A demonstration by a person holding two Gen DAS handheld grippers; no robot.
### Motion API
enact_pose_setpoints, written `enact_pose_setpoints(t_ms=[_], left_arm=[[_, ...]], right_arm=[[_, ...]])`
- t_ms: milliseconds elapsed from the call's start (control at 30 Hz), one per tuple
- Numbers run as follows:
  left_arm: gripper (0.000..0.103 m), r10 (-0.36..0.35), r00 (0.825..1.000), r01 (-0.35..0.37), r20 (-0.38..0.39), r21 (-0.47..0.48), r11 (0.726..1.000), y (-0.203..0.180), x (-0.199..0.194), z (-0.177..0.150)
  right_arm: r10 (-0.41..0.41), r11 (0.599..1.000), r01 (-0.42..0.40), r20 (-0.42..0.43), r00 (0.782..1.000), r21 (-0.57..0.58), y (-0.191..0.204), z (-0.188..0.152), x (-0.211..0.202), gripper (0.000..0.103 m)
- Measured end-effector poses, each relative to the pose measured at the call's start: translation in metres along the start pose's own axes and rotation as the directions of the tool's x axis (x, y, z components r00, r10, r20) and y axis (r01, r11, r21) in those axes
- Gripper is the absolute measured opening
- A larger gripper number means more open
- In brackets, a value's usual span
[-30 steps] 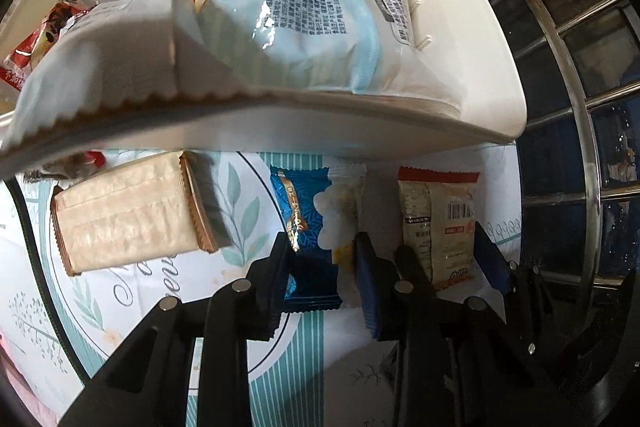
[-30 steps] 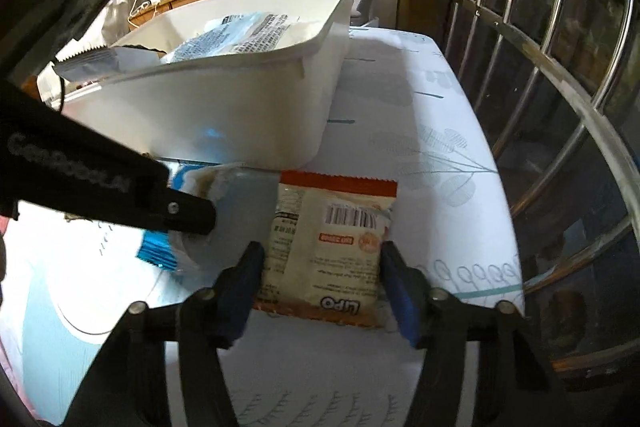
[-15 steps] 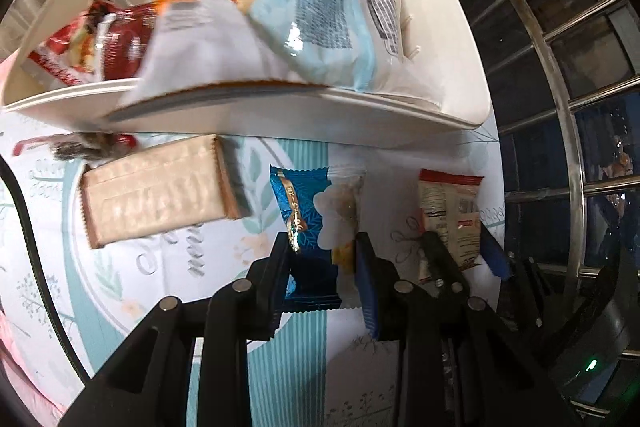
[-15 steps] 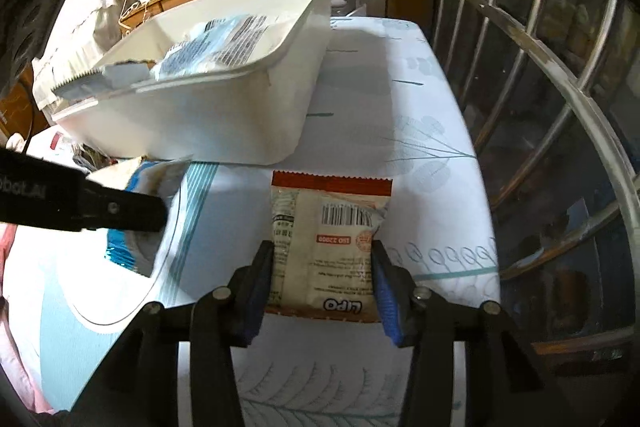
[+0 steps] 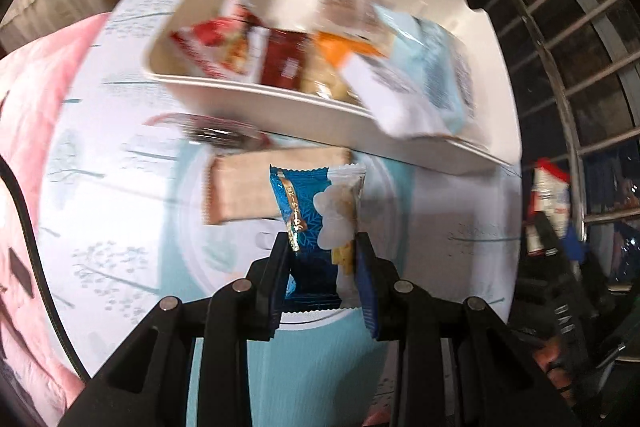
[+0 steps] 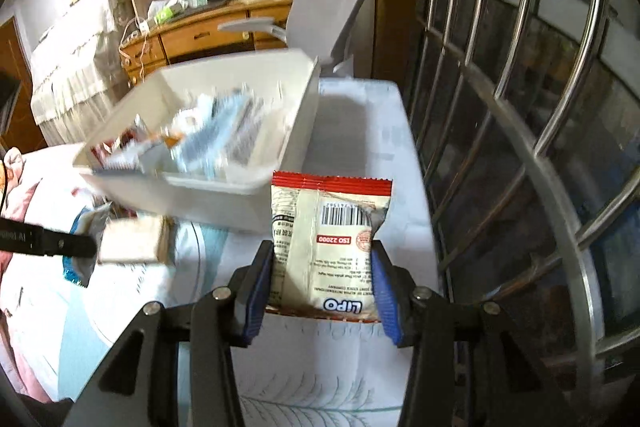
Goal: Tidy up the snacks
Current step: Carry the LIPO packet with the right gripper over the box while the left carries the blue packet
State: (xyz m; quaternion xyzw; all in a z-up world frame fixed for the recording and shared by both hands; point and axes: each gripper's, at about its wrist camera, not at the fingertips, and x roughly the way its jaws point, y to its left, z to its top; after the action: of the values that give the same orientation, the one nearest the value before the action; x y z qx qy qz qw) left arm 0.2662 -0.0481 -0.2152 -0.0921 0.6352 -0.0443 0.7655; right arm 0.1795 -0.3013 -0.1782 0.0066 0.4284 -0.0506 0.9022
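On the left, the left tool (image 5: 322, 247) is pinching a blue snack pack (image 5: 310, 227) by its lower half, one finger on each long side. The pack is up in the air above the table (image 5: 120, 207). Under it, a tan wafer pack (image 5: 248, 183) lies flat on the table, next to the white bin (image 5: 304, 115). The bin is already stuffed with snacks.

On the right, the right tool (image 6: 322, 267) is pinching a cream snack bag (image 6: 324, 247) with a red top edge. This bag is also up in the air, near the bin's corner (image 6: 256, 183).

Both packs look light, soft and crinkly. They may be a bit slippery, and what is inside could crumble. Holding them by the flat sides, gently, seems best. The wafer pack looks stiffer and flat, so grabbing it across its short sides should work.
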Motion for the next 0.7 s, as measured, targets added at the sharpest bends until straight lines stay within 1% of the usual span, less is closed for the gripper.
enact_pose_setpoints(t_ms=[67,133,233,333,467,567,633,700], left_arm=[[0.03,0.009,1.0,-0.009,-0.002,-0.017,1.0,0.014,-0.009,0.004],[0.03,0.007,1.0,-0.007,0.015,-0.031,1.0,0.022,-0.017,0.009],[0.03,0.019,0.999,-0.018,0.03,-0.024,1.0,0.032,-0.032,0.022],[0.03,0.007,0.998,-0.007,0.07,-0.002,1.0,0.03,-0.044,0.041],[0.03,0.015,0.99,-0.018,0.138,0.023,1.0,0.033,-0.06,0.068],[0.03,0.007,0.987,-0.014,0.161,0.042,0.999,0.031,-0.065,0.086],[0.03,0.015,0.984,-0.027,0.178,0.066,0.997,0.026,-0.065,0.1],[0.03,0.022,0.984,-0.037,0.175,0.079,0.996,0.023,-0.063,0.11]], right_arm=[[0.001,1.0,-0.001,0.022,1.0,-0.002,0.001,0.011,-0.005,0.047],[-0.006,1.0,0.007,0.044,0.999,-0.012,0.003,0.023,-0.01,0.047],[-0.014,0.999,0.017,0.074,0.997,-0.035,0.007,0.04,-0.013,0.047],[-0.009,0.999,0.014,0.097,0.995,-0.043,0.011,0.053,-0.012,0.047],[0.008,0.998,0.0,0.123,0.992,-0.061,0.02,0.07,-0.006,0.047],[0.021,0.997,-0.011,0.13,0.991,-0.078,0.028,0.079,0.0,0.047],[0.036,0.996,-0.025,0.133,0.99,-0.086,0.034,0.085,0.005,0.047],[0.046,0.995,-0.034,0.132,0.99,-0.097,0.04,0.089,0.009,0.047]])
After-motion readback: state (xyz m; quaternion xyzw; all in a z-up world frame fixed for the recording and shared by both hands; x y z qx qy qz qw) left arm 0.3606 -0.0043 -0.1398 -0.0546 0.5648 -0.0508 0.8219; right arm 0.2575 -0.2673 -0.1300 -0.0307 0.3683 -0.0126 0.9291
